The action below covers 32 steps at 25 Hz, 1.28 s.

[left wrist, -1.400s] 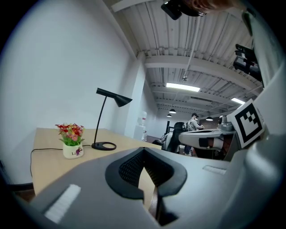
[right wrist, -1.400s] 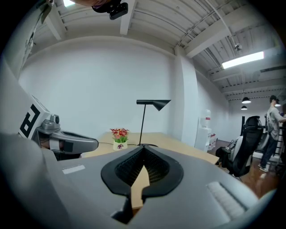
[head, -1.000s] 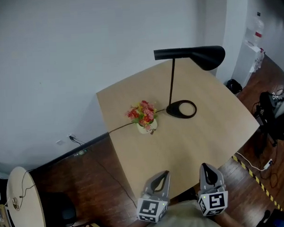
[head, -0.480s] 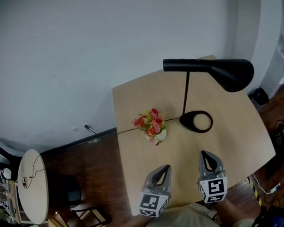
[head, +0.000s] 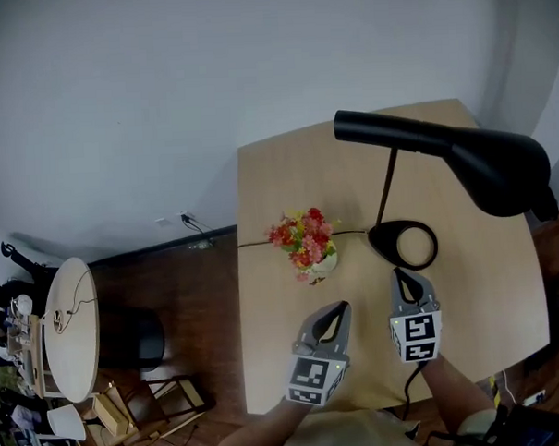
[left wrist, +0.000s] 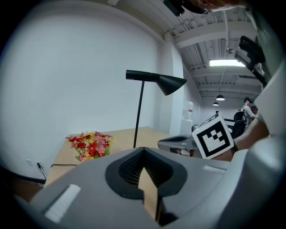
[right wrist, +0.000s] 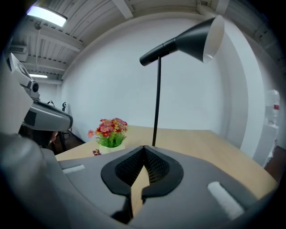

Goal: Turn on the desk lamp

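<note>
Fingers closed empty on left gripper (head: 341, 307) and right gripper (head: 397, 274), over bare table (head: 278, 356) beside desk lamp base (head: 380, 243).

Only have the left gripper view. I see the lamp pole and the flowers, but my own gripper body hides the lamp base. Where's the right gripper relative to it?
Observer: In the head view, the right gripper has its tips at the near rim of the lamp base, a black ring flat on the table. I can't tell if they touch.
Operator: Right jaws?
Observer: The right gripper view shows them together, with nothing between.
Operator: Cord in the way?
Observer: No. The cord leaves the base's far-left side, passes the flowers and goes off the table's left edge, away from the right gripper.
</note>
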{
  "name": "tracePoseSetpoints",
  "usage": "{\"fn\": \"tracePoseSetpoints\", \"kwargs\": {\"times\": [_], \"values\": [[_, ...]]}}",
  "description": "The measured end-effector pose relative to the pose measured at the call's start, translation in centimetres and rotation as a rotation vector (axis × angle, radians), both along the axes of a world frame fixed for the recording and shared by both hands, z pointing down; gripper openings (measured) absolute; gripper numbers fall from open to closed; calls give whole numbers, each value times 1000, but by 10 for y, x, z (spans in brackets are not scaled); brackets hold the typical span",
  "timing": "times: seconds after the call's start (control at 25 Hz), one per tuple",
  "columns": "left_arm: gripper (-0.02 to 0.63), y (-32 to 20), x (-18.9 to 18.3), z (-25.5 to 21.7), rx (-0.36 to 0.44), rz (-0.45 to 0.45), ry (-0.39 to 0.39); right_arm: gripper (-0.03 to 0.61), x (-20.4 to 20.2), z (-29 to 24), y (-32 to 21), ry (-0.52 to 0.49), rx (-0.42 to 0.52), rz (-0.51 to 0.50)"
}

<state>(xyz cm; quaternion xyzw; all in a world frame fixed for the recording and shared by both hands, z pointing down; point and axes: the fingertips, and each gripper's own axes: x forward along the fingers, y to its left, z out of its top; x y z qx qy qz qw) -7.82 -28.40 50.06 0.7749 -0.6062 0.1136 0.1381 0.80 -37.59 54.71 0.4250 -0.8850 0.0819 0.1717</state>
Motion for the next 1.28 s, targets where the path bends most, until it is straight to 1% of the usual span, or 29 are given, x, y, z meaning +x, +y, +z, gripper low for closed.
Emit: {"fn": "tracePoseSetpoints", "kwargs": {"times": [0.2,0.32,0.48,0.6,0.8,1.0,1.28], "values": [[-2,-24,-3,19,-43,-25,-33,0,-9,36,-43,45,-66,4],[-2,-37,-5,26,-52,-40,-50,0,-18,47,-64,63,-67,-4],[-2,-52,-11,35,-69,-60,-52,0,-31,65,-90,110,-72,-6],[-2,-64,-13,39,-79,-73,-48,0,-34,80,-106,145,-92,-1],[-2,-75,-18,47,-94,-88,-35,0,-35,104,-117,188,-128,-5],[-2,-79,-16,56,-115,-83,-26,0,-37,120,-116,212,-163,-18],[-2,-79,-13,65,-132,-72,-26,-2,-36,127,-114,185,-172,3]]}}
